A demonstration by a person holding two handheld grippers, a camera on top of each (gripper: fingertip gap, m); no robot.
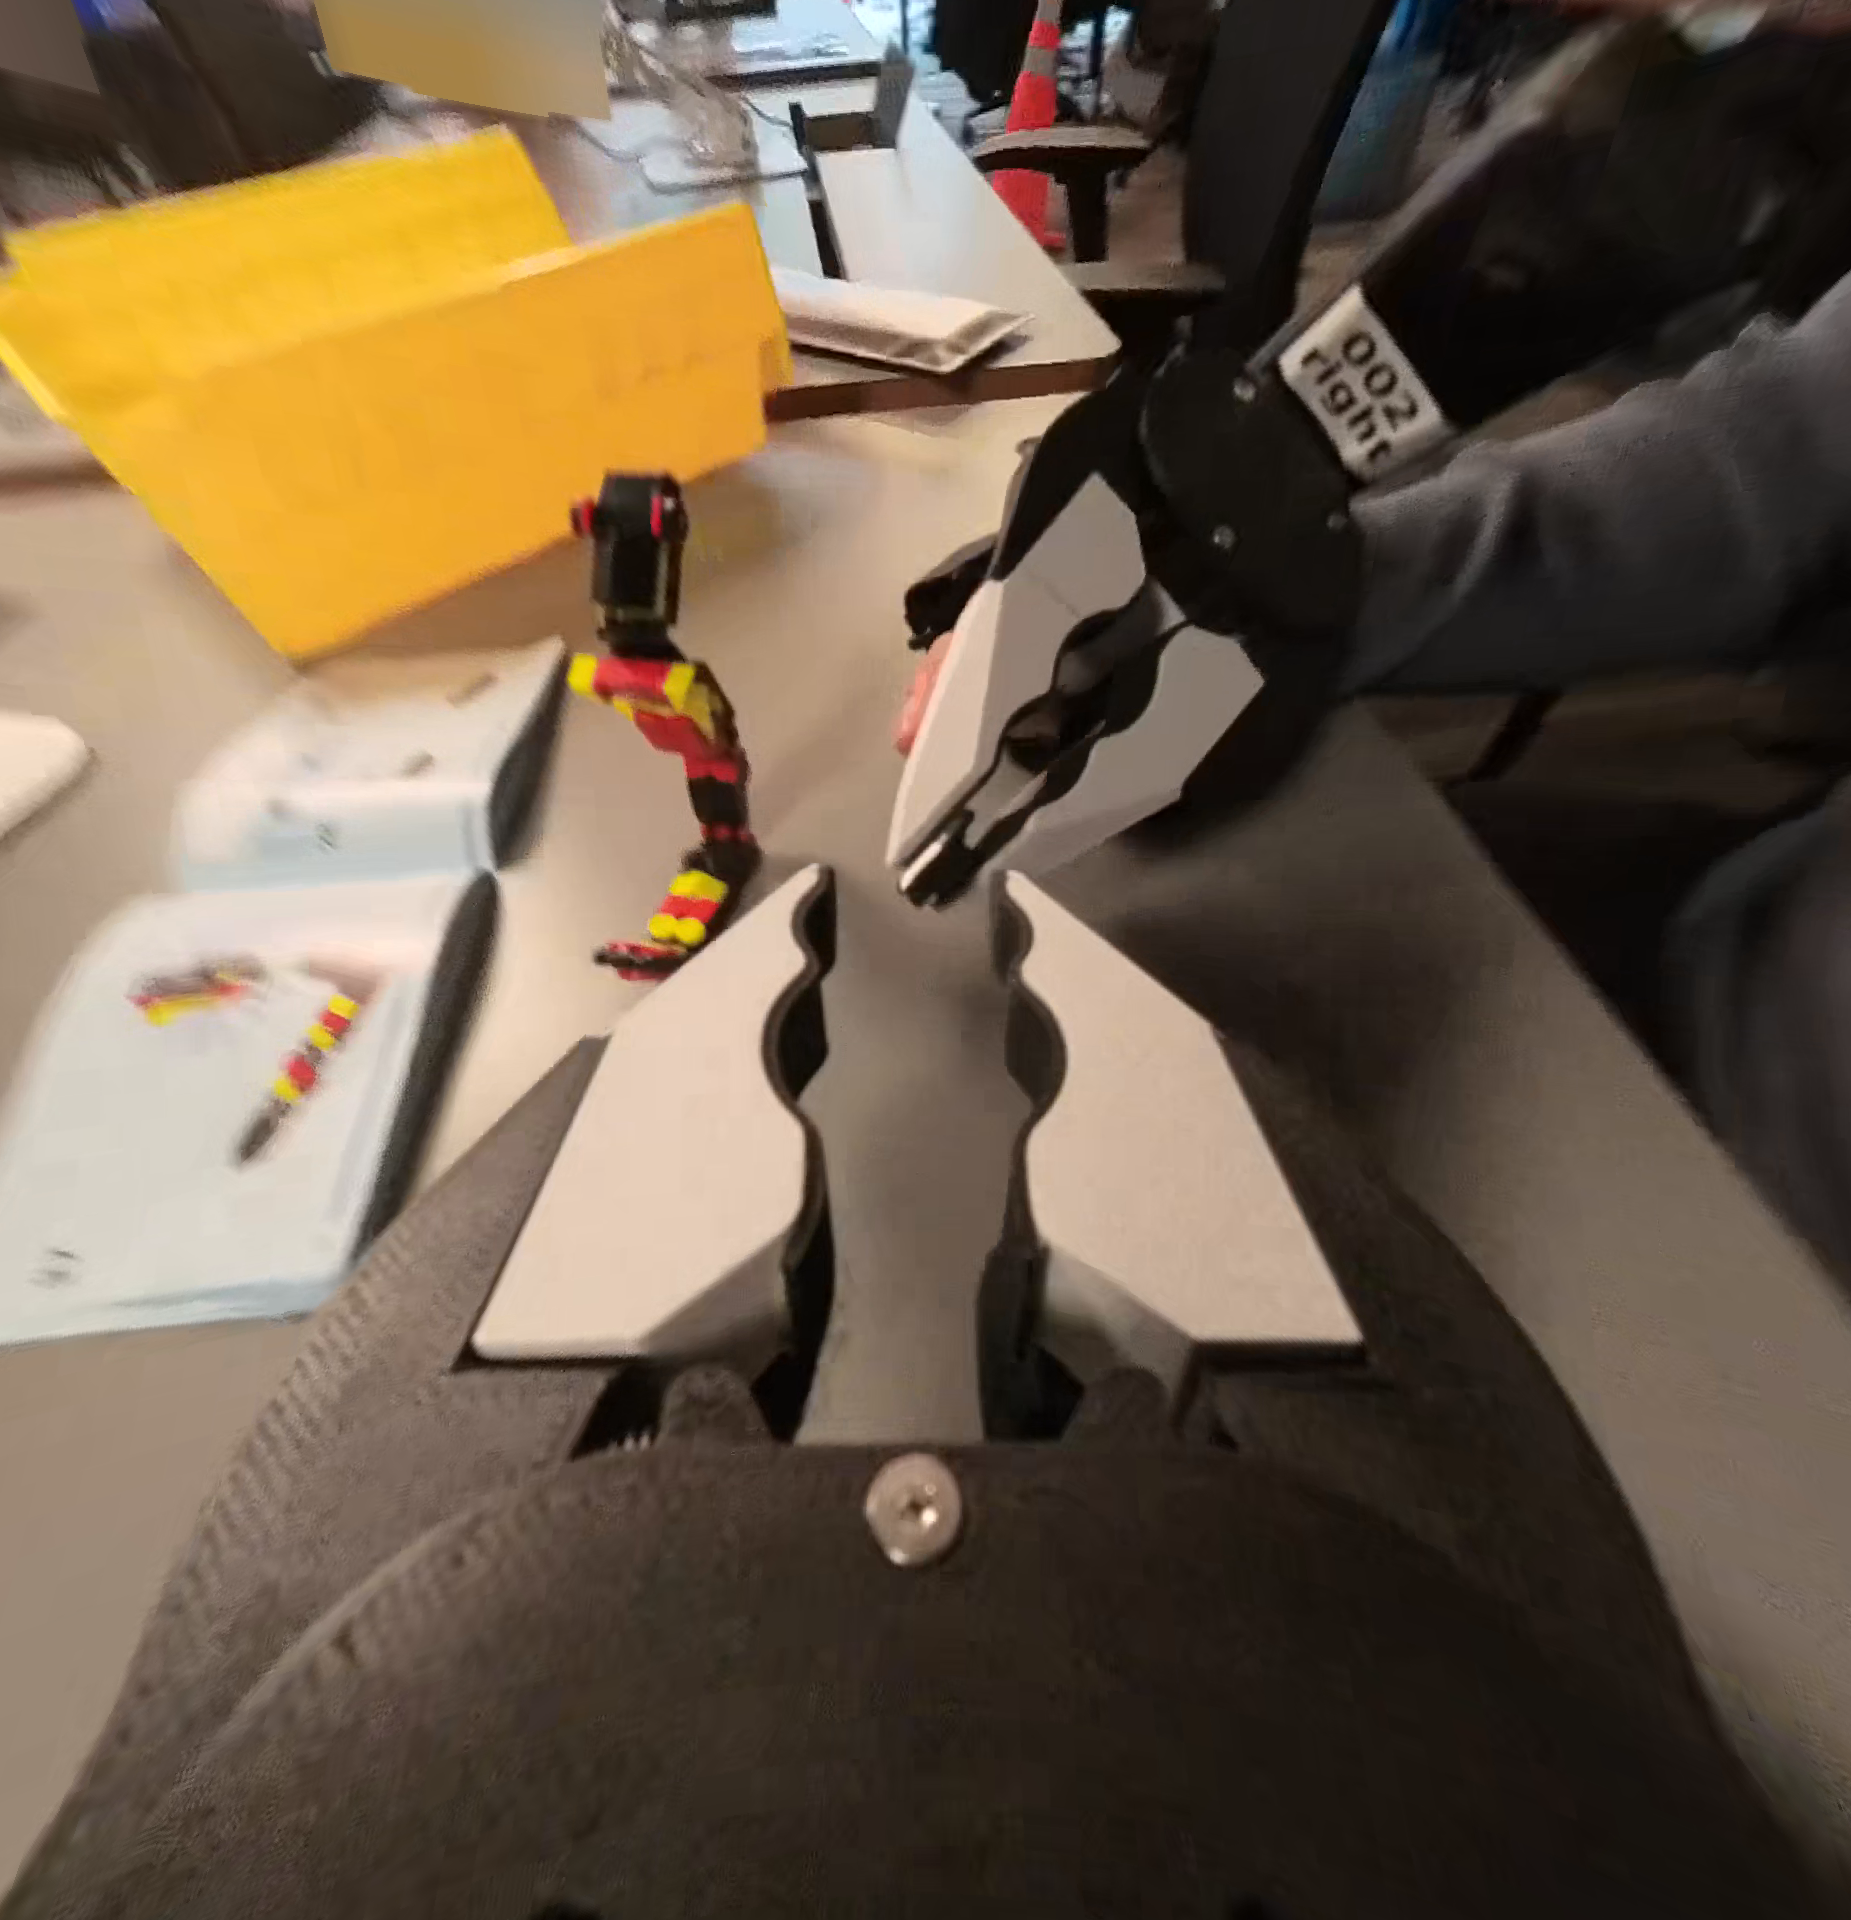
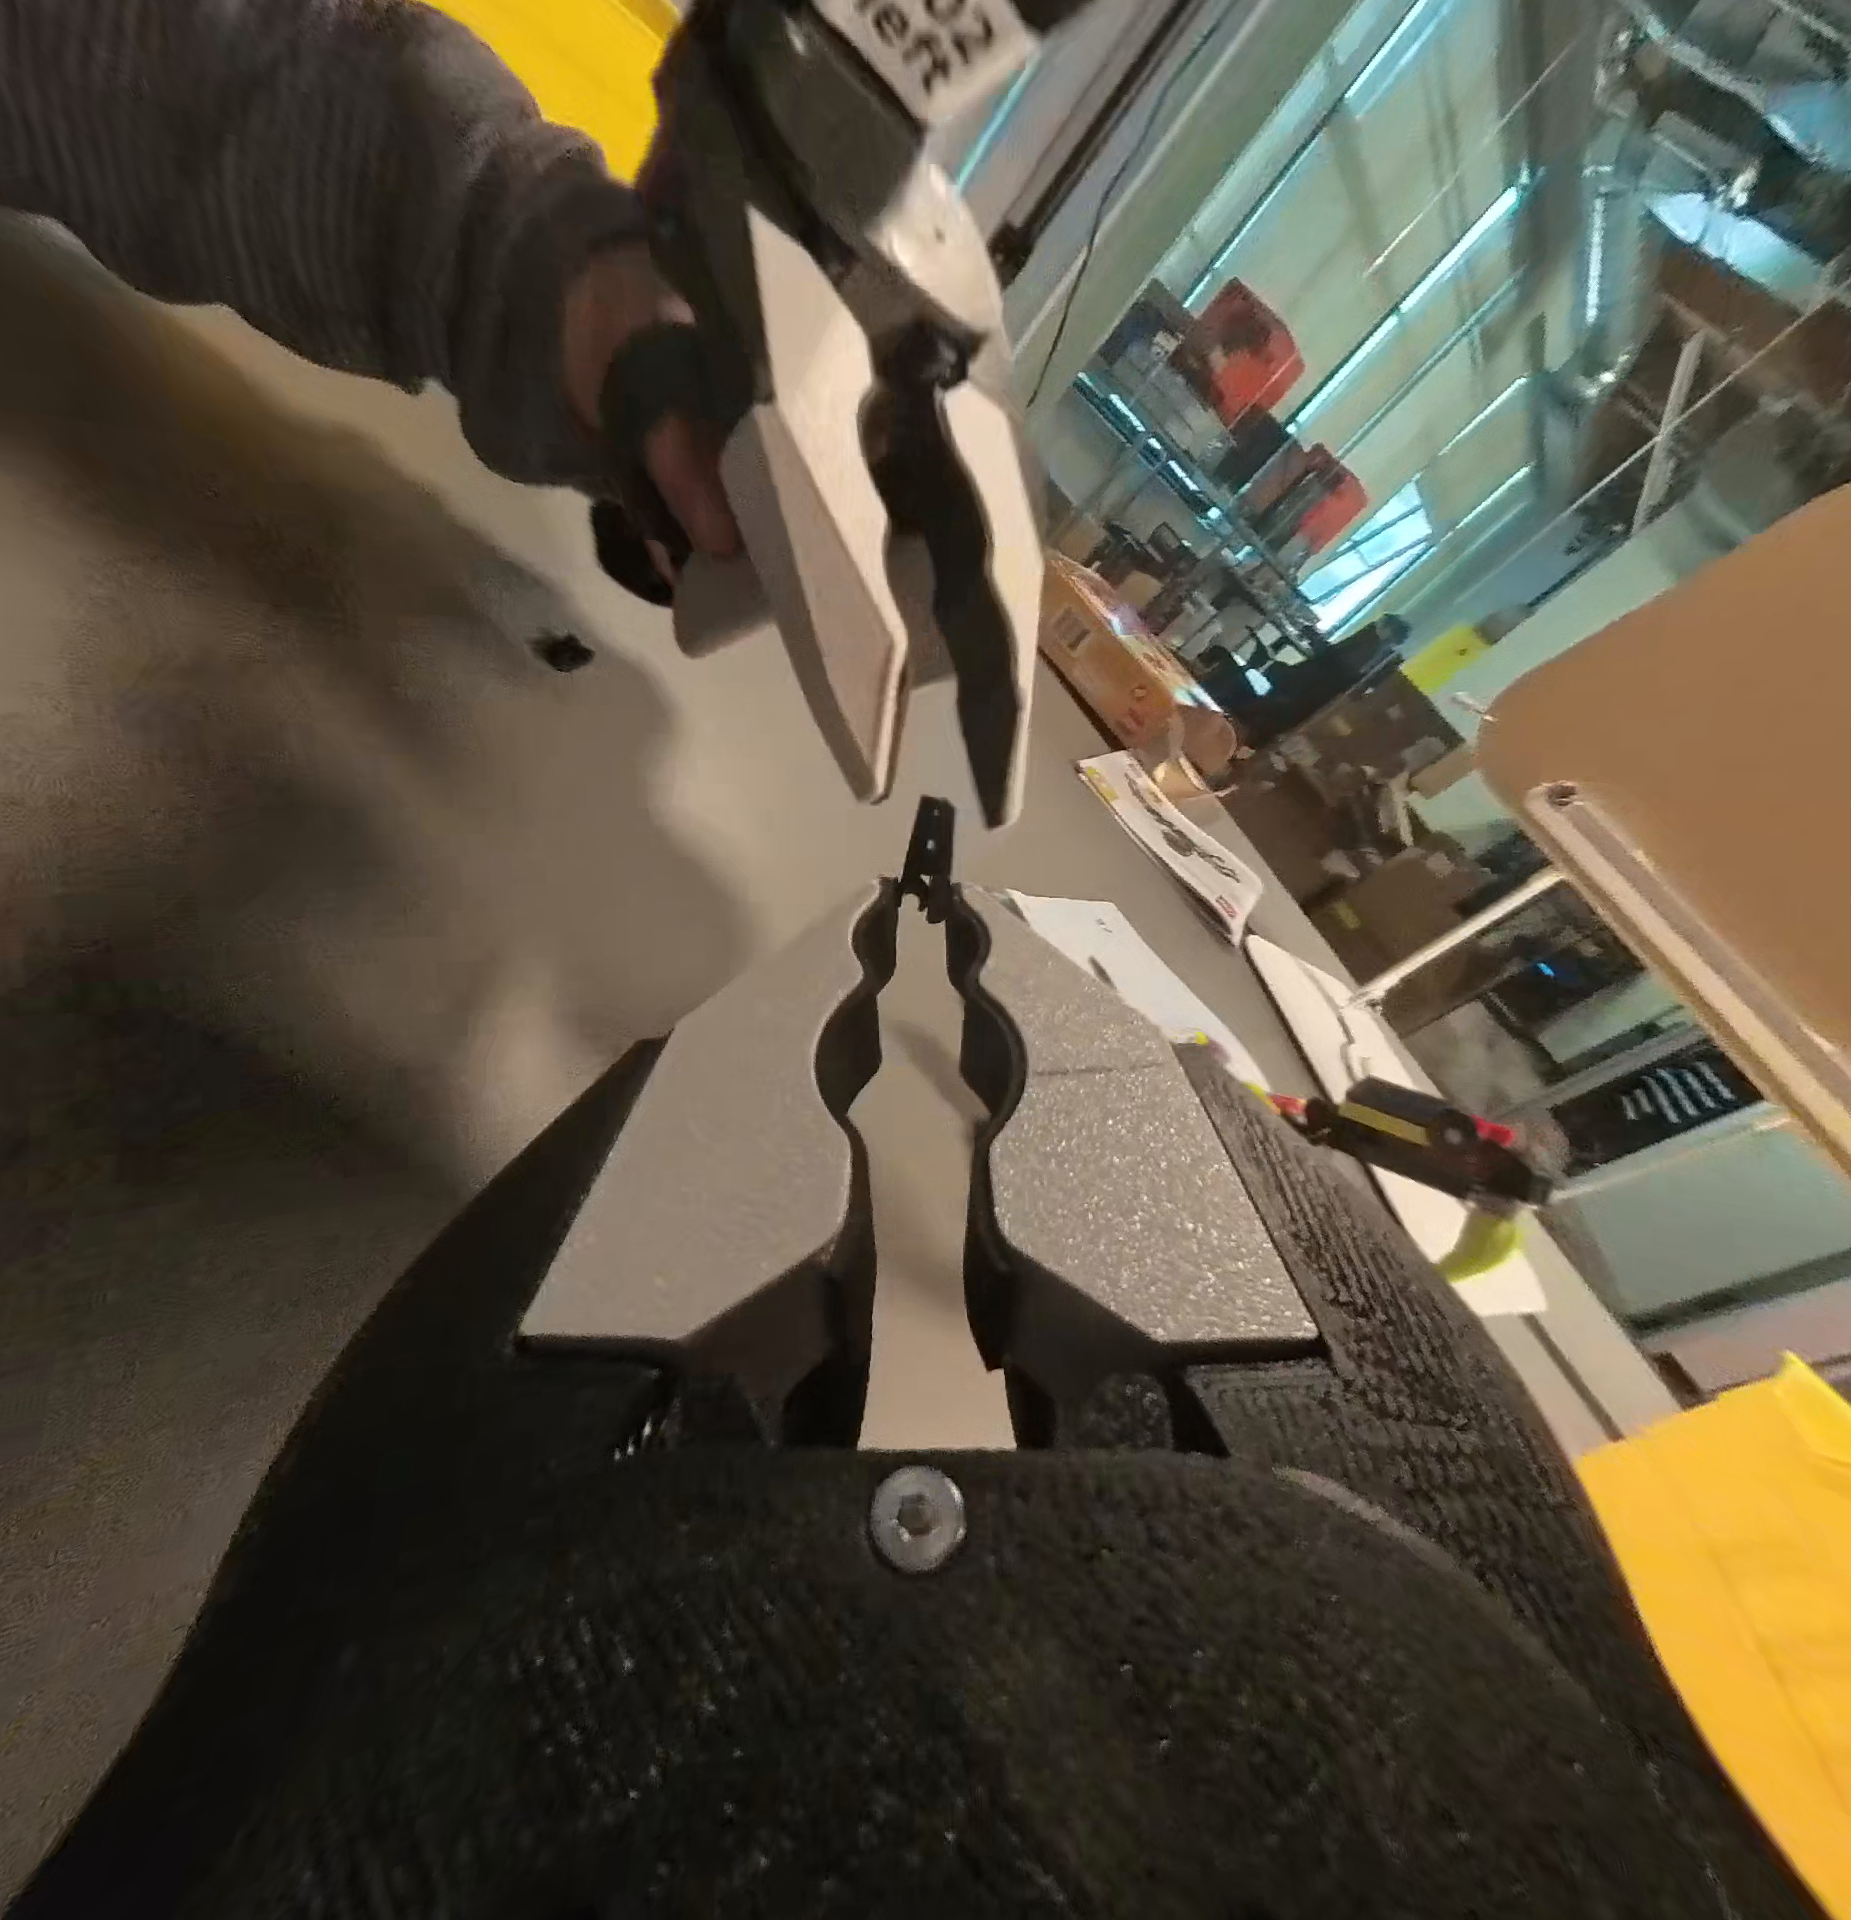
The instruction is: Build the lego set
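A lego snake model in red, yellow and black stands upright on the grey table, just left of both grippers. It also shows in the right wrist view at the right. My left gripper is open and empty, low over the table. My right gripper is shut on a small black lego piece that sticks out past its tips. In the left wrist view the right gripper points down, its tips right in front of my left fingertips. In the right wrist view the left gripper hangs open just above the black piece.
An open instruction booklet lies left of the model. A yellow box stands behind it and shows in the right wrist view. A person's grey sleeve comes in from the right. The table edge runs along the right. The grippers are tip to tip, or close to it.
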